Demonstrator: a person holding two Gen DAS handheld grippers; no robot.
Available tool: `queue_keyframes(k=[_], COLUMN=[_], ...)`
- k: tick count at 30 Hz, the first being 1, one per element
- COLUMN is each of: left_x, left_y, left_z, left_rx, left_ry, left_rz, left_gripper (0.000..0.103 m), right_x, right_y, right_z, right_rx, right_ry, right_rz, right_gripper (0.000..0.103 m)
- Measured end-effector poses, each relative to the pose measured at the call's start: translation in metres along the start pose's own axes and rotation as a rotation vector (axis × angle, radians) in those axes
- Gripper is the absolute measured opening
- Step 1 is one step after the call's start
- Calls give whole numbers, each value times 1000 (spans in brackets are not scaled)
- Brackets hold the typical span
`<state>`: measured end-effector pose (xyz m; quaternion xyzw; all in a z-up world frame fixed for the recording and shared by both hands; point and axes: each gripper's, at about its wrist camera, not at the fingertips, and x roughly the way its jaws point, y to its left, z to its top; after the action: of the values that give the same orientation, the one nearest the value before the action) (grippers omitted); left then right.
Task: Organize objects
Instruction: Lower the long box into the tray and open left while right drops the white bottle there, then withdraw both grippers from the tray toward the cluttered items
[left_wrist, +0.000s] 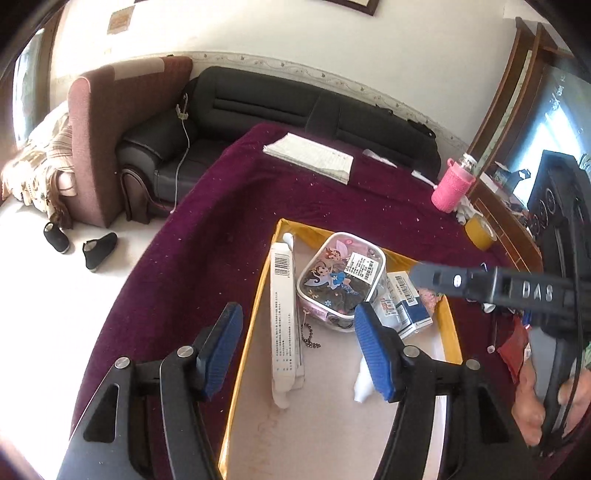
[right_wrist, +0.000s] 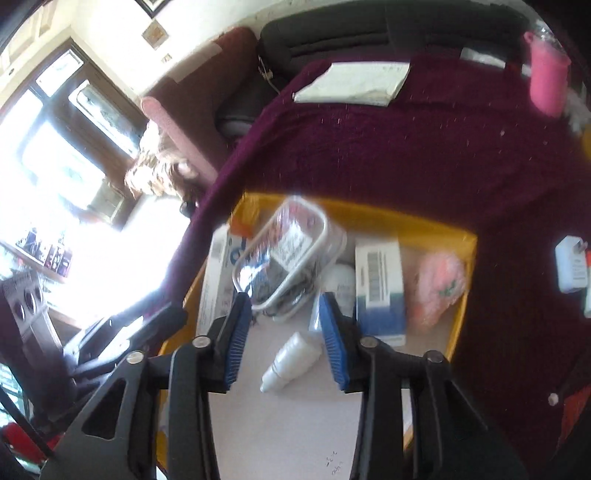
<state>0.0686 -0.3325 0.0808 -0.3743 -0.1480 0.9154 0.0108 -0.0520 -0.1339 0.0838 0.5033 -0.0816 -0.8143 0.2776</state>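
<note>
A yellow-walled box (left_wrist: 264, 280) sits on a purple cloth. In it lie a long white carton (left_wrist: 284, 317), a clear cartoon pouch (left_wrist: 341, 277), a blue-and-white carton (left_wrist: 410, 302) and a small white bottle (left_wrist: 364, 384). My left gripper (left_wrist: 299, 349) is open and empty above the box's near left part. My right gripper (right_wrist: 284, 339) is open and empty, hovering over the white bottle (right_wrist: 291, 358). The right wrist view also shows the pouch (right_wrist: 284, 251), the blue-and-white carton (right_wrist: 380, 291) and a pink item (right_wrist: 436, 291) inside the box (right_wrist: 436, 229).
On the cloth stand a pink bottle (left_wrist: 452, 184), a yellow tape roll (left_wrist: 480, 230) and a folded paper stack (left_wrist: 310, 157). A white plug (right_wrist: 570, 269) lies right of the box. A dark sofa (left_wrist: 258, 107) lies beyond the table.
</note>
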Motion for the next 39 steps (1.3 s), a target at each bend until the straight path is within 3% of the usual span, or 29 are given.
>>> queue_keyframes(k=[1,3,6,8,10,12,14,18,21,26,31,34,39], left_x=[-13,-32,-59,-73,-84,-88,-88,-81,-75,-48,-48,-56,-56], left_y=[3,6,11,14,17,19,20,13,-4,-50,-98,-121,-151], left_z=[-7,-18,-40,-52,-59,-61,-59,-55,-58,-60,-71,-79,-88], left_rx=[-18,-41,-82,-98,-98,-85,-83,-87,-47,32,58,96,139], left_ry=[-42,-104,-167,-189,-204,-209,-213,-186,-144,-39,-20,-20,4], left_rz=[13,19,21,15,1,2,13,-4,-27,-99,-158,-147,-130], left_gripper=[57,58,60,60,60,64,64,64,64,64,64,64,64], right_x=[-6,-6,20,53,82,96,96,57,15,-61,-115,-137,-179], right_y=[0,0,7,8,7,13,19,15,0,-46,-90,-110,-132], right_z=[7,23,44,57,54,44,33,20,3,-40,-90,-116,-151], right_rx=[9,31,25,46,78,59,31,-9,-9,41,103,116,92], right_ry=[-48,-108,-122,-64,9,98,131,36,-6,-109,-230,-274,-381], right_rz=[-9,-14,-74,-80,-11,69,84,3,9,-11,-62,-87,-202], right_gripper=[59,60,60,60,62,62,62,61,61,62,61,61,61])
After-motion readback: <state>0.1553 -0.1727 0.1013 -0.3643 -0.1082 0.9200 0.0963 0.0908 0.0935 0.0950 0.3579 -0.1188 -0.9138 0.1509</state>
